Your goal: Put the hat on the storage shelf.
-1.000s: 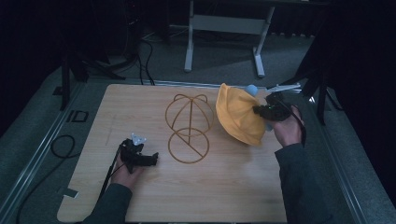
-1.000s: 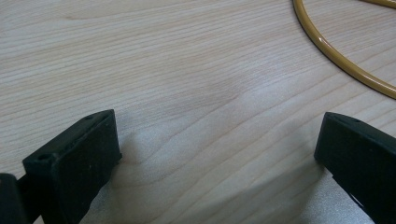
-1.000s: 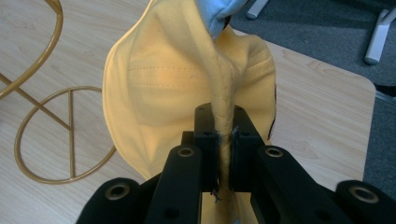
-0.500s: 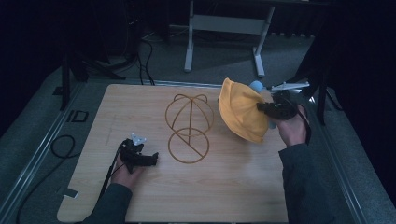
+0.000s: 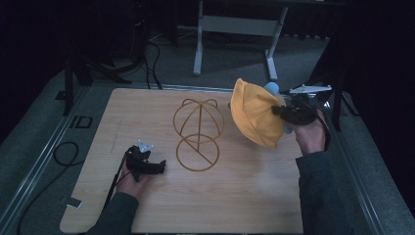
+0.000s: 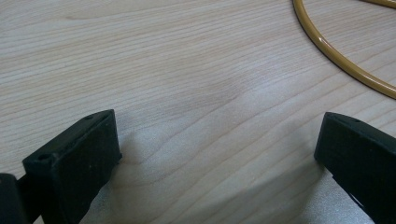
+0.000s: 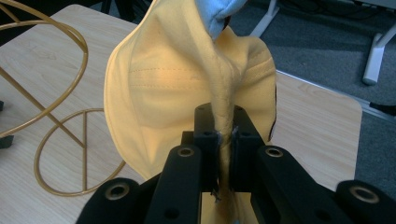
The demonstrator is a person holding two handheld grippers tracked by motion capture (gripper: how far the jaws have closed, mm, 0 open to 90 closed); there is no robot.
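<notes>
We see the right gripper [image 5: 278,111] clenched on a fold of the yellow hat [image 5: 254,119], holding it up above the right side of the table [image 5: 244,205], just beside the gold wire stand [image 5: 198,134]. The left gripper [image 5: 159,166] rests on the table near the stand's ring, its jaws apart and holding nothing.

Light wooden table [image 5: 235,205], wire stand on it.

I see the gold wire stand [image 5: 198,134] sitting on the table, its ring base flat on the wood just right of my left gripper [image 5: 159,167], which rests on the tabletop.
</notes>
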